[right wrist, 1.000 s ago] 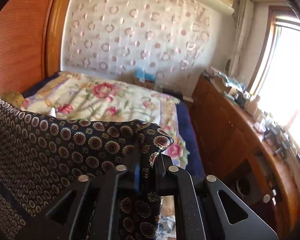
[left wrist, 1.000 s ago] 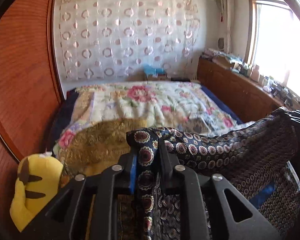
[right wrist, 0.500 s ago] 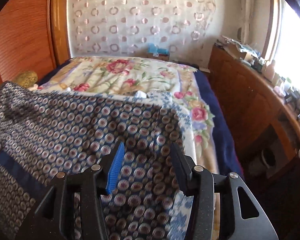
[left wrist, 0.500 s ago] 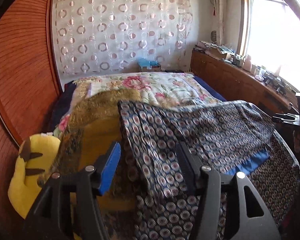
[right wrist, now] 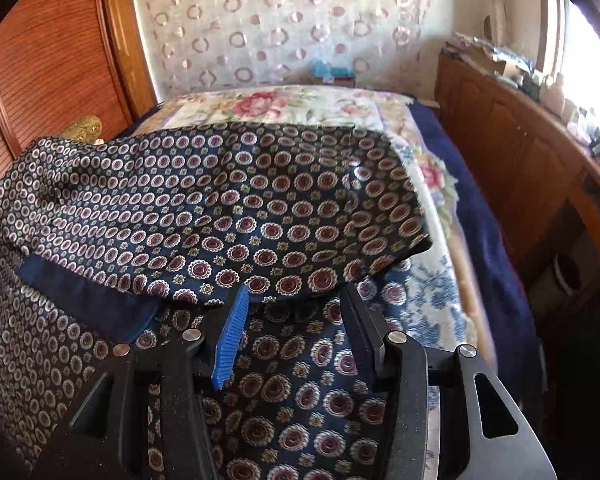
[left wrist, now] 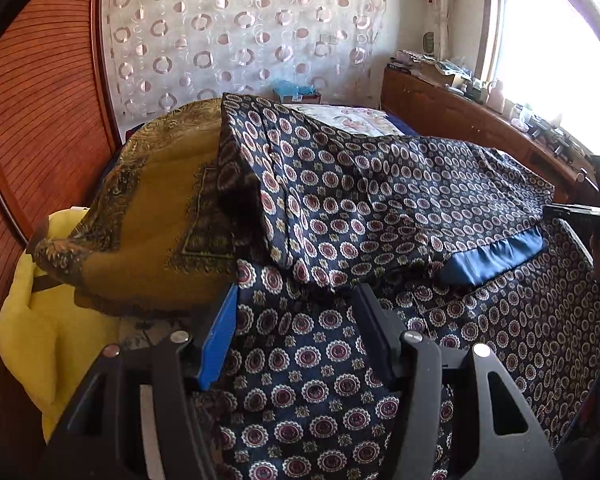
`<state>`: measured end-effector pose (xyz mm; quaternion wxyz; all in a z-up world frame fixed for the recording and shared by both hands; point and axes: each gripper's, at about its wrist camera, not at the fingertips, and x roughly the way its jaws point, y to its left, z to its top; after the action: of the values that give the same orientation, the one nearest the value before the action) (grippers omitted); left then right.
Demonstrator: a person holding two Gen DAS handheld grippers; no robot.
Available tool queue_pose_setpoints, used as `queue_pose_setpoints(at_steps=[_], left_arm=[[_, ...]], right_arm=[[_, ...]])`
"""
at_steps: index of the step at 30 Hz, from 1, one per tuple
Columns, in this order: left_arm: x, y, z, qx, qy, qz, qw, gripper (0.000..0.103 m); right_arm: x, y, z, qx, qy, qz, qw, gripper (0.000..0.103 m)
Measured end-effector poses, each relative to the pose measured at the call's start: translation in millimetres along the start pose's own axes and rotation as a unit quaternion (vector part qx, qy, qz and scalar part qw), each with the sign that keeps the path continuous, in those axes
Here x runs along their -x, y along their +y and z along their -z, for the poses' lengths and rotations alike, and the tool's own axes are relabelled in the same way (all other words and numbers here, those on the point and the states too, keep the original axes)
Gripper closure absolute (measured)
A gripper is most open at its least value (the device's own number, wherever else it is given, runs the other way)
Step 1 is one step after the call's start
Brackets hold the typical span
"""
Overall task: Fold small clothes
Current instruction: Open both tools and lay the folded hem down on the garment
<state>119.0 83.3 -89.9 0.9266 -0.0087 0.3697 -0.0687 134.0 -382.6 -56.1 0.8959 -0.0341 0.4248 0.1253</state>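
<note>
A home bedroom is shown: bed w/ floral quilt (right wrist: 300, 106), patterned curtain (left wrist: 240, 28), wooden cabinets (right wrist: 512, 152).

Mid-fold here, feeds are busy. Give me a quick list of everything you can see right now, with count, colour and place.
patterned garment: one, navy with medallions and a blue band, folded over on the bed
gold cloth: one, mustard, left of the garment
plush toy: one, yellow, far left by the wooden panel
floral quilt: one, cream with pink flowers, covering the bed
wooden cabinet: one, brown, along the window, cluttered top
left gripper: open, over the garment
right gripper: open, over the garment
</note>
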Motion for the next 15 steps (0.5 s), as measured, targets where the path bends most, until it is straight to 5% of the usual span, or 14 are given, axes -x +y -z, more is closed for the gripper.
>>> queue_pose_setpoints(at_steps=[15], left_arm=[[15, -2, -2, 0.020, -0.026, 0.008, 0.9994, 0.046]], right_arm=[[-14, -10, 2, -0.014, 0.001, 0.030, 0.999, 0.054]])
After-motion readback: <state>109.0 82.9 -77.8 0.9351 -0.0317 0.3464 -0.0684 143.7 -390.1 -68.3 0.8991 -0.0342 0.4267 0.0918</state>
